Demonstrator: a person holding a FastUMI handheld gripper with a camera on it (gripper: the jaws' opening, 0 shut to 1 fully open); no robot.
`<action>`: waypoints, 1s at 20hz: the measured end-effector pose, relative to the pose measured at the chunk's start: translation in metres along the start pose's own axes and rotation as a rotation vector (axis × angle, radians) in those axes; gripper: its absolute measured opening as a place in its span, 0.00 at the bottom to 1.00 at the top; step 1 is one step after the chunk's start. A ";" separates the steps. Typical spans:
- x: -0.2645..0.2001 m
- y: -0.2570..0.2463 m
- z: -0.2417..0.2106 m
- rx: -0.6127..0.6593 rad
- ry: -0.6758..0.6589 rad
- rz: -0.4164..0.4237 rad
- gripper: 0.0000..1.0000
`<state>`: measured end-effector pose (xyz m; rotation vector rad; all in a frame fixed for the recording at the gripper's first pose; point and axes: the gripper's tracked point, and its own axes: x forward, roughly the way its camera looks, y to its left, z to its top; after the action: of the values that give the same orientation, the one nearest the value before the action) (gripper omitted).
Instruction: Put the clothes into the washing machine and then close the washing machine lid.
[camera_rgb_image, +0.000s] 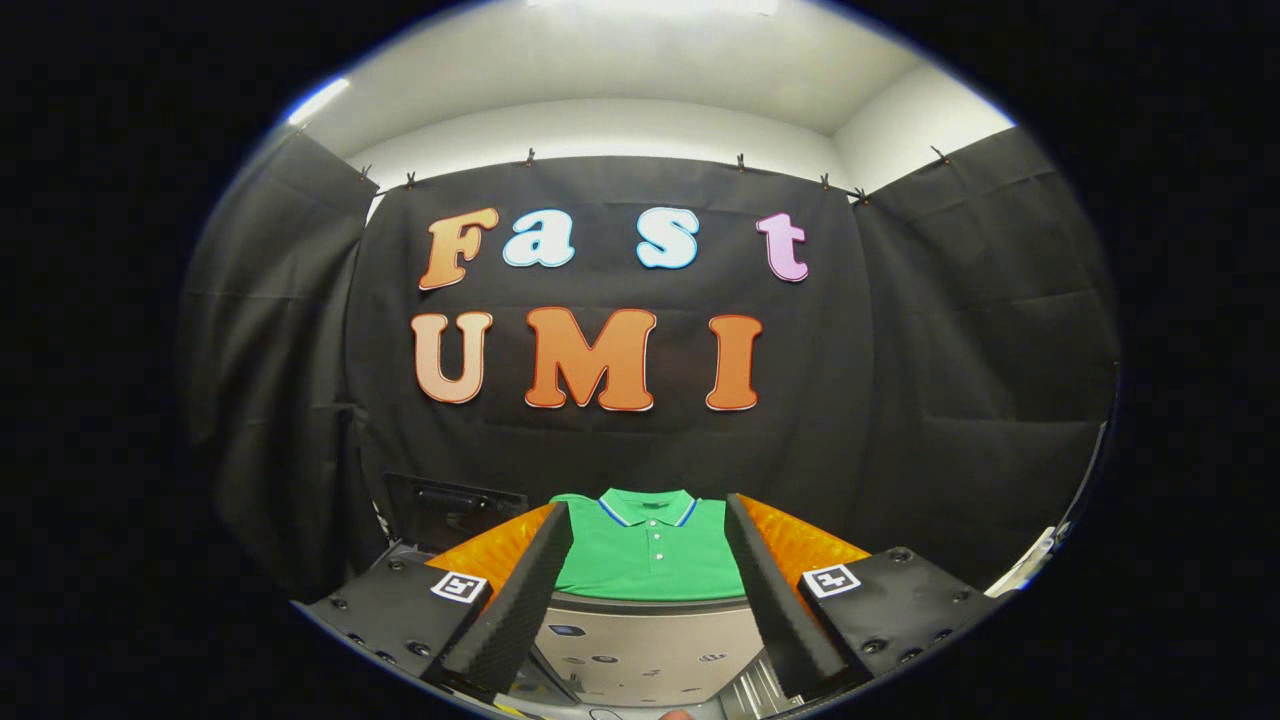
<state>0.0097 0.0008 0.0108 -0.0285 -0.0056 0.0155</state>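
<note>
Ahead, gripper (648, 590) (fingers wide apart) frames green polo shirt (650, 560) on orange surface (800, 545).

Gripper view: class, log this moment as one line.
hand-held gripper: open, empty | green polo shirt: folded, beyond fingers | washing machine: below fingers

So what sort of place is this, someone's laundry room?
More likely a staged recording booth: black cloth walls hang all round, with a green polo shirt laid beyond the open gripper, apparently on a washing machine.
</note>
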 end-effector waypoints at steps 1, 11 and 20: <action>0.002 0.002 0.001 0.006 0.001 0.006 0.99; 0.010 0.007 0.004 0.004 0.014 -0.017 0.99; 0.028 0.011 -0.016 -0.041 0.062 -0.071 0.99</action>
<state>0.0375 0.0119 -0.0048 -0.0693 0.0554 -0.0561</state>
